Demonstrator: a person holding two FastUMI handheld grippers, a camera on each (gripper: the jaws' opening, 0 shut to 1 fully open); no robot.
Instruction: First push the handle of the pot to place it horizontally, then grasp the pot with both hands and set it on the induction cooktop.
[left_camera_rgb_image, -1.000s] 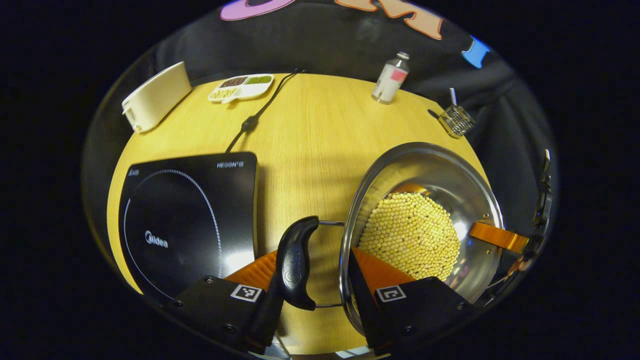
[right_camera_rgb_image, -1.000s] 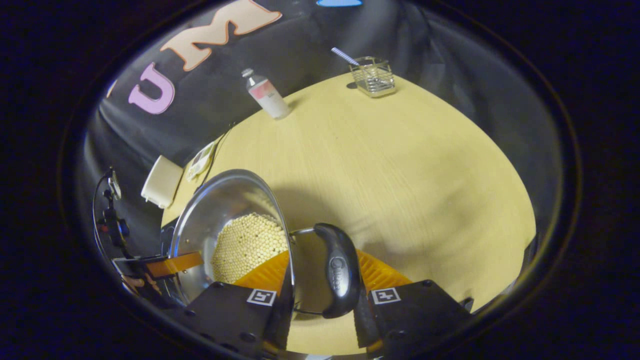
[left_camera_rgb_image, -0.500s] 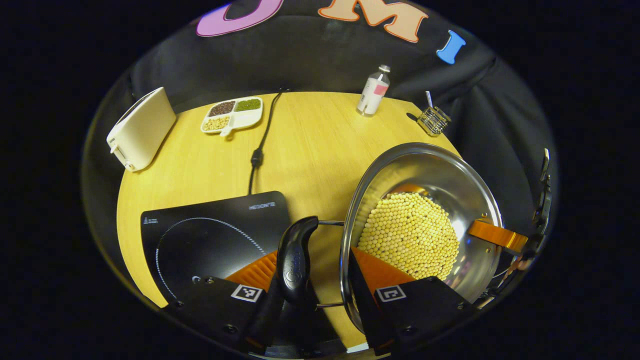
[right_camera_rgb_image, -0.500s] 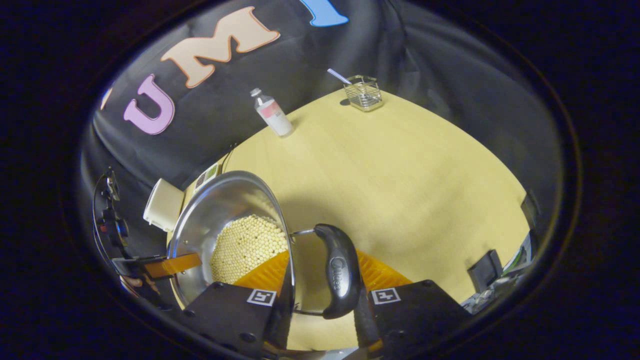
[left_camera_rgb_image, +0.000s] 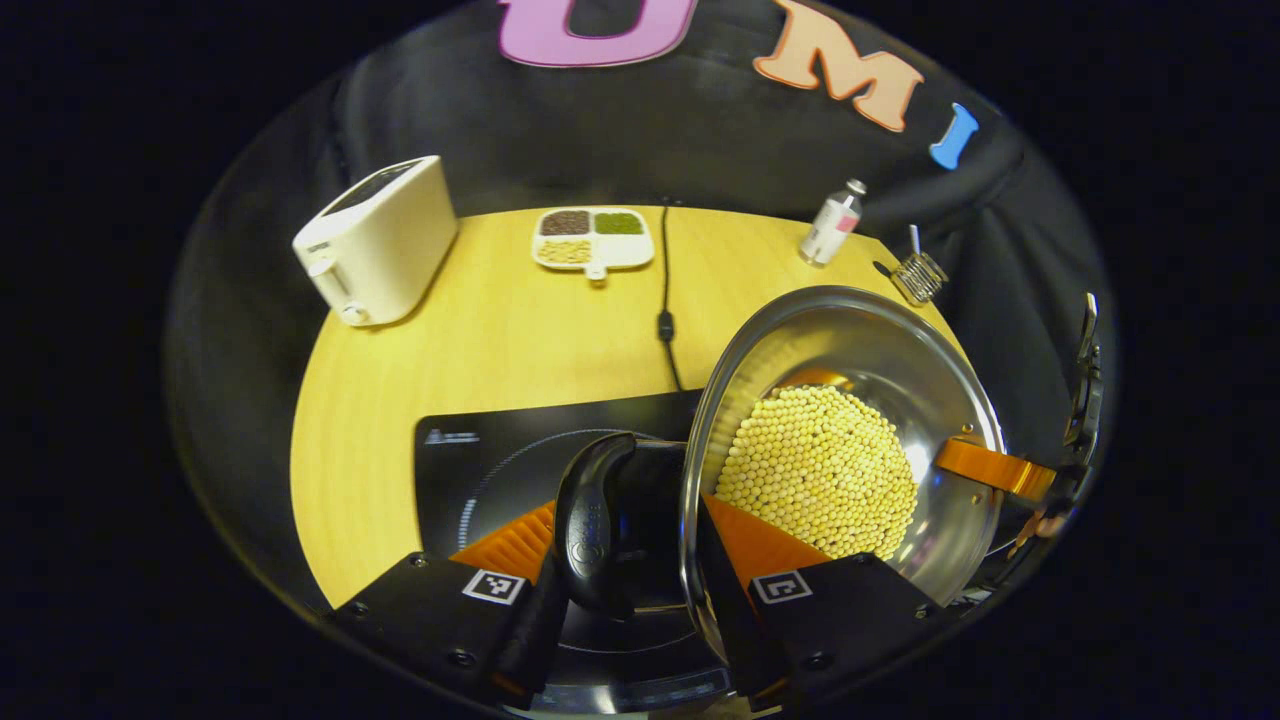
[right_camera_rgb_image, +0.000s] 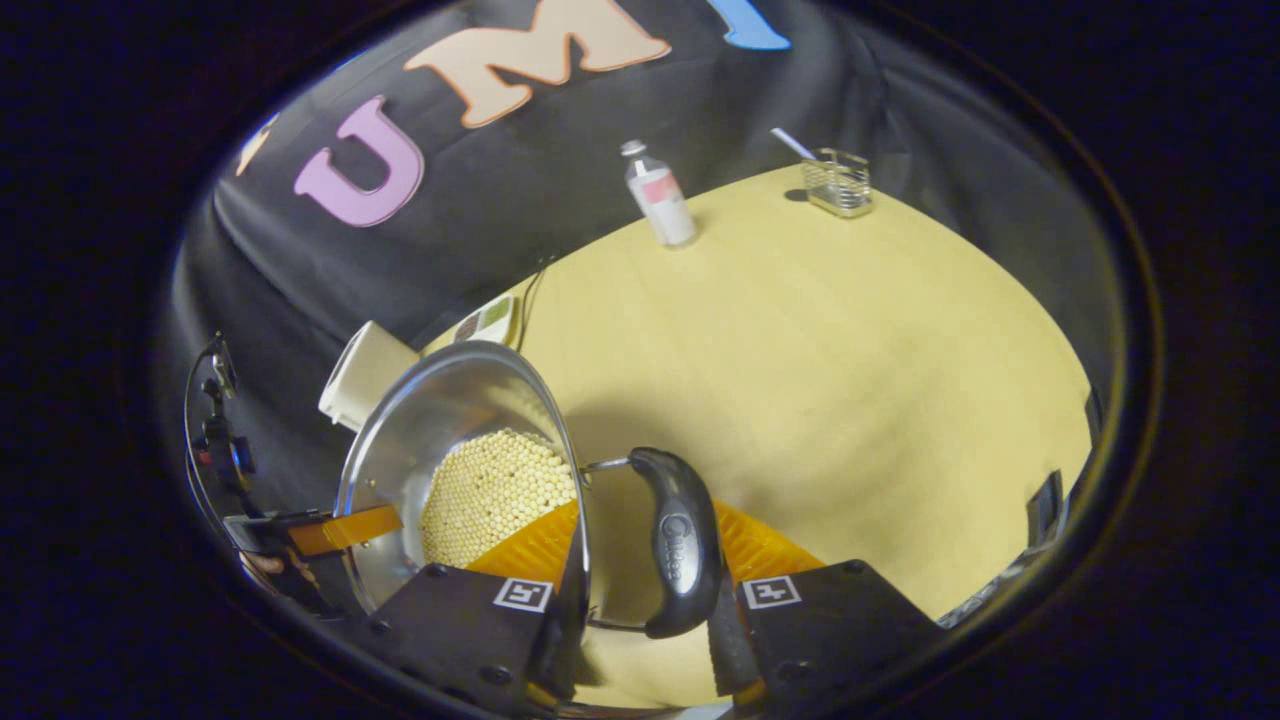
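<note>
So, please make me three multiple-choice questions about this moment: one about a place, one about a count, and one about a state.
1. Where does the toaster stand on the table?
A. at the far left
B. beside the wire basket
C. on the cooktop

2. How many compartments of the divided dish hold food?
A. one
B. three
C. five

3. In what state is the pot?
A. empty and upside down
B. covered by a lid
C. open, holding pale round beans, gripped at both handles

Answers:
1. A, it stands at the far left edge in the left gripper view.
2. B, dark, green and pale fillings show.
3. C, beans show inside, with the left gripper and the right gripper at the handles.
</note>
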